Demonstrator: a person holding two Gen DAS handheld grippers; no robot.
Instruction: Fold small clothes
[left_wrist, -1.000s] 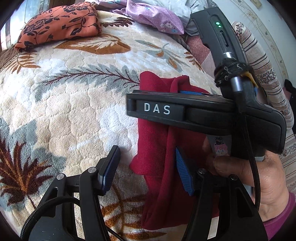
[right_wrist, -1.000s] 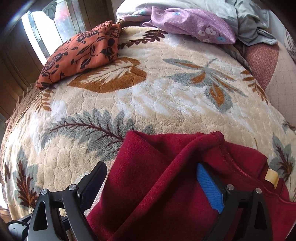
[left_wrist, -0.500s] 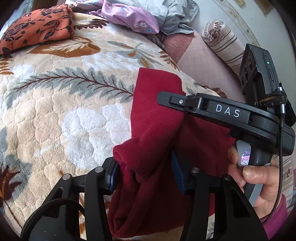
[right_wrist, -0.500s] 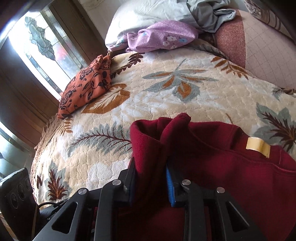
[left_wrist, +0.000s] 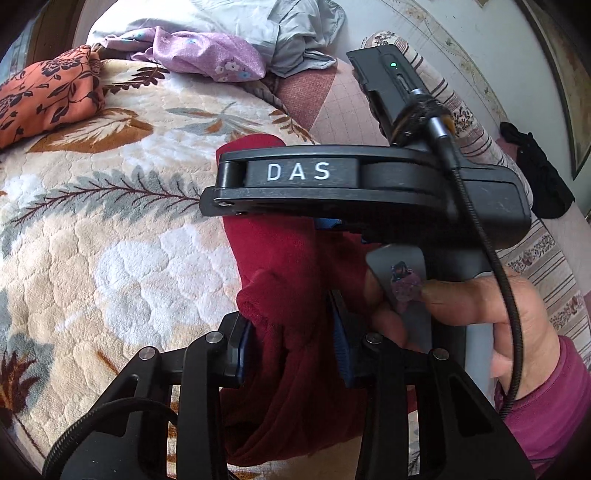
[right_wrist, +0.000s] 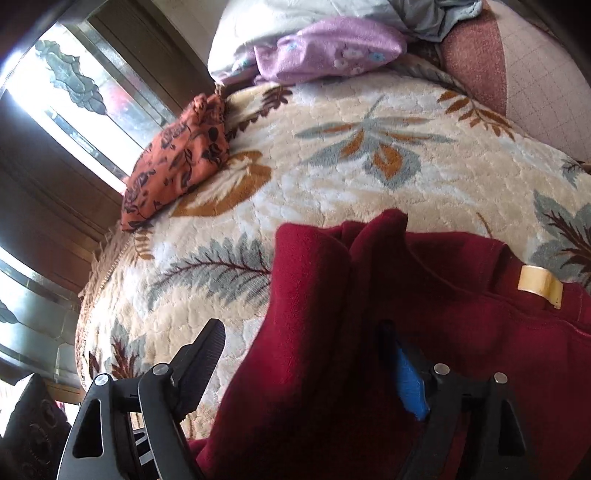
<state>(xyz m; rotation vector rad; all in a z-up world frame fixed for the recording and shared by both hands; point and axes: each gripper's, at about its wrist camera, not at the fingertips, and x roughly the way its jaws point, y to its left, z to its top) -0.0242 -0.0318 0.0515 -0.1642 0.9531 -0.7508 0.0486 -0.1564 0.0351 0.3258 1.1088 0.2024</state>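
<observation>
- At the bottom of the left wrist view, the left claw (left_wrist: 291, 343) is pinched onto a bunched edge of the red garment (left_wrist: 295, 280), likely to carry that edge across for a fold.
- At the bottom of the right wrist view, the right claw (right_wrist: 306, 363) stands wide open, red cloth draped between its fingers but not gripped; I judge it is free to regrip.
- The garment (right_wrist: 424, 314) lies at the lower right of that frame on the leaf-patterned blanket (right_wrist: 332, 177), its tan label (right_wrist: 539, 288) showing.
- Farther off, upper left, an orange floral cloth (right_wrist: 177, 162); at top centre, a purple cloth (right_wrist: 332, 51).
</observation>
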